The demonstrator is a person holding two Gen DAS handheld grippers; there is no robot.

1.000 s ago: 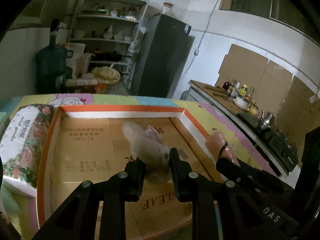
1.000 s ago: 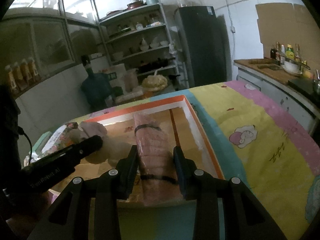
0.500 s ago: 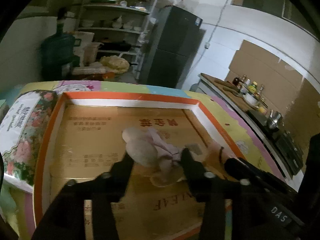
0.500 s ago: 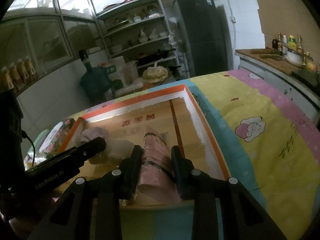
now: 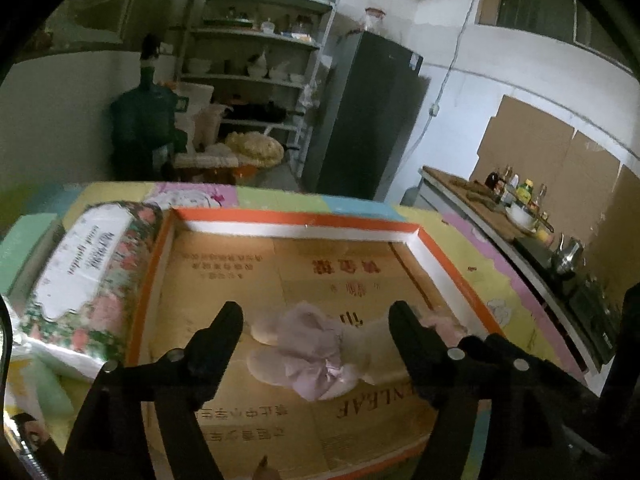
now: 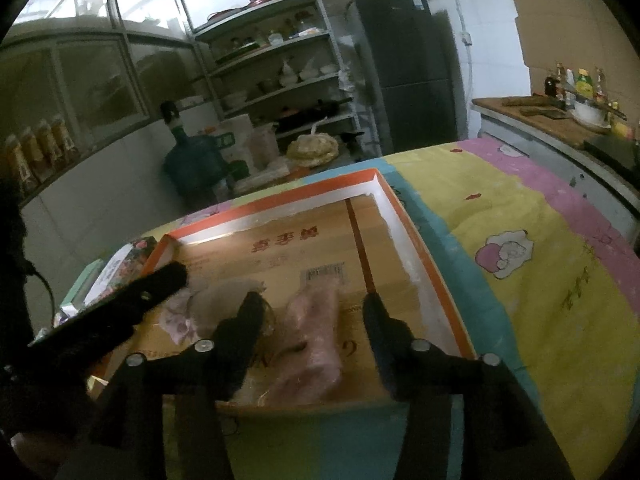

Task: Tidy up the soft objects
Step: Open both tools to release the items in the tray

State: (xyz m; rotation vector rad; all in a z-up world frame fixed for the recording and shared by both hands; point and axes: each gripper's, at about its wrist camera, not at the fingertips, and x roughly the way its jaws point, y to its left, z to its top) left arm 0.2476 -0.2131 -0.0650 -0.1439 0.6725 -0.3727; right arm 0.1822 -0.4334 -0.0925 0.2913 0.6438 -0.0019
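A shallow cardboard tray with an orange rim (image 5: 288, 216) lies on the colourful tablecloth; it also shows in the right wrist view (image 6: 404, 212). A pale lilac soft bundle (image 5: 308, 352) lies on the tray floor between the fingers of my open left gripper (image 5: 316, 316), untouched. A pink banded soft roll (image 6: 316, 340) lies in the tray between the fingers of my open right gripper (image 6: 312, 304), also free. The roll's end shows in the left wrist view (image 5: 444, 324).
A floral-wrapped pack (image 5: 88, 272) lies left of the tray. Green packs (image 5: 28, 240) sit beyond it. A kitchen counter with bottles (image 5: 516, 200) runs along the right. Shelves (image 6: 276, 56), a fridge (image 6: 408, 72) and a water jug (image 6: 192, 156) stand behind.
Both grippers have opened and let go: the lilac bundle and the pink roll now lie on the tray floor. Both grippers have drawn back a little.
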